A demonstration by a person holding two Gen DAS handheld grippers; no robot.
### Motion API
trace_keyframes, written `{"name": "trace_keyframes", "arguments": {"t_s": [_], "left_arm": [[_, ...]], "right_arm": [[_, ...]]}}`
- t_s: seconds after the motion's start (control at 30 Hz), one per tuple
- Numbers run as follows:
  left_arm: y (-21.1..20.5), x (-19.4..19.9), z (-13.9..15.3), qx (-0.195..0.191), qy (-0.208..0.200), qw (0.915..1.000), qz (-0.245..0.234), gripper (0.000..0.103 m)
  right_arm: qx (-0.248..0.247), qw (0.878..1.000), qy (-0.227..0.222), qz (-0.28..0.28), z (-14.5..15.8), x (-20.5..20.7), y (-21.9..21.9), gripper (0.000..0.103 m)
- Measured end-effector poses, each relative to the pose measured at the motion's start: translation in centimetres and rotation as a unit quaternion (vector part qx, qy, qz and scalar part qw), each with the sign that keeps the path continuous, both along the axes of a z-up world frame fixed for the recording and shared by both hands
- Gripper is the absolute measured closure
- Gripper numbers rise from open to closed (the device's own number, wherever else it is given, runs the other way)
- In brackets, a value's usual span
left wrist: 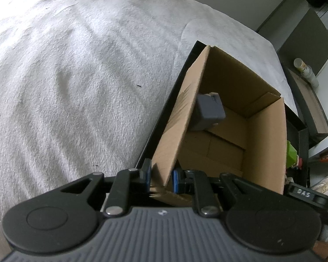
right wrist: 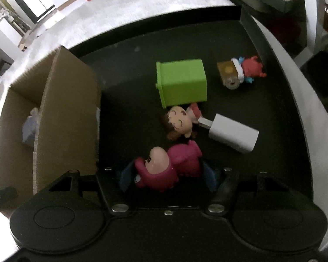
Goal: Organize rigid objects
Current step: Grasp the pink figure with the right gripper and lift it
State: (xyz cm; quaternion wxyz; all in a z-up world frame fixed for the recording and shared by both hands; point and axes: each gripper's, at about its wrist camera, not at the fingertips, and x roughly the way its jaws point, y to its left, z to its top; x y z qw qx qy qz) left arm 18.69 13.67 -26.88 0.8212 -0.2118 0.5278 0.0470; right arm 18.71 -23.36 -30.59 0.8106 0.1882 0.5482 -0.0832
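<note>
Magenta plastic, the hooded toy figure with a pale face [right wrist: 161, 168] lies on the black tray [right wrist: 129, 65], between the blue pads of the right hand-held gripper [right wrist: 166, 175], whose jaws stand part-way apart around it; whether the pads press on it I cannot tell. Beyond it lie a brown-haired doll figure [right wrist: 178, 123], a white cylindrical plug [right wrist: 234, 134], a green plastic toy bin [right wrist: 181, 81] tipped on its side and a small red figure [right wrist: 250, 67]. The brown cardboard box [left wrist: 266, 144] stands at the tray's left, a grey block [left wrist: 208, 112] inside. The left hand-held gripper [left wrist: 161, 178] is pinching the box's near wall, steadying it. Judged well done, the grip should settle squarely on the figure's body before lifting toward the box.
</note>
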Motion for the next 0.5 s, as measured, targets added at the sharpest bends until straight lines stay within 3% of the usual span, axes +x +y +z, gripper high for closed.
{"name": "trace_keyframes", "arguments": {"t_s": [0.5], "left_arm": [[-0.9, 0.0, 0.3, 0.008, 0.003, 1.0, -0.004, 0.085]], "right_arm": [[0.024, 0.998, -0.052, -0.009, 5.0, -0.2, -1.8, 0.04]]}}
